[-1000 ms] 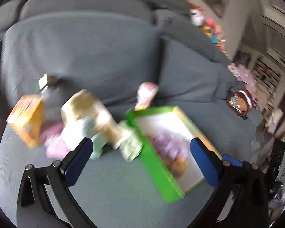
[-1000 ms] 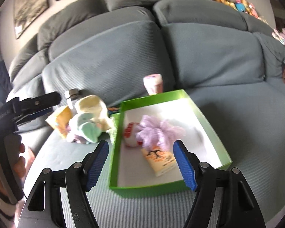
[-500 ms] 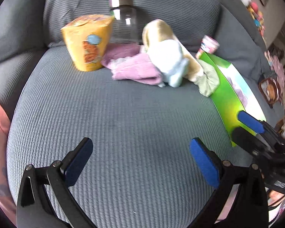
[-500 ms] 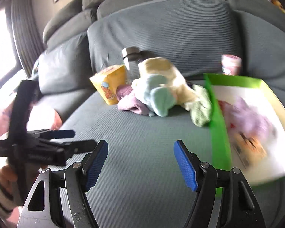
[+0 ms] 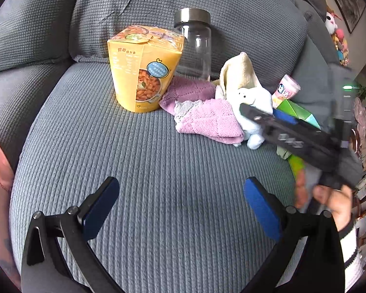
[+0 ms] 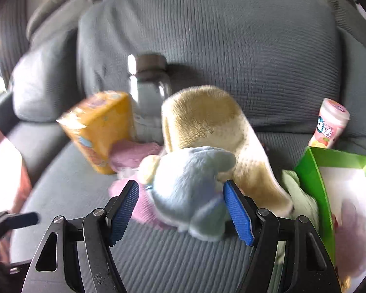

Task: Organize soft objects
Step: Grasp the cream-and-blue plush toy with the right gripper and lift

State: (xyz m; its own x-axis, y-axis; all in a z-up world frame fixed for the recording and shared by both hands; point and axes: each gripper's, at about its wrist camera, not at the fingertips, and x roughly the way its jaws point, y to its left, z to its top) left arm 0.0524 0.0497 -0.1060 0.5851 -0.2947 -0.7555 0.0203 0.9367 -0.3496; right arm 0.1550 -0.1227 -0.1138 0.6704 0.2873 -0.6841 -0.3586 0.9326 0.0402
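- Straddling the plush [image 6: 190, 190], the right gripper [image 6: 181, 207] stands wide, pads not yet pressing.
- Plush lies mid-sofa [image 5: 158, 171], beside the box [image 6: 312, 171]: light, squashy; grip its body.
- Left gripper [image 5: 180, 210]: open, empty.

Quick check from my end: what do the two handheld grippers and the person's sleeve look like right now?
Both are black metal two-finger grippers with triangular cutouts, silver pivot screws and blue ribbed pads: the left gripper and the right gripper. Seen from the left camera, the right gripper's long black body carries blurred white lettering and a small green light. The hand holding it wears a white cuff with dark stripes.
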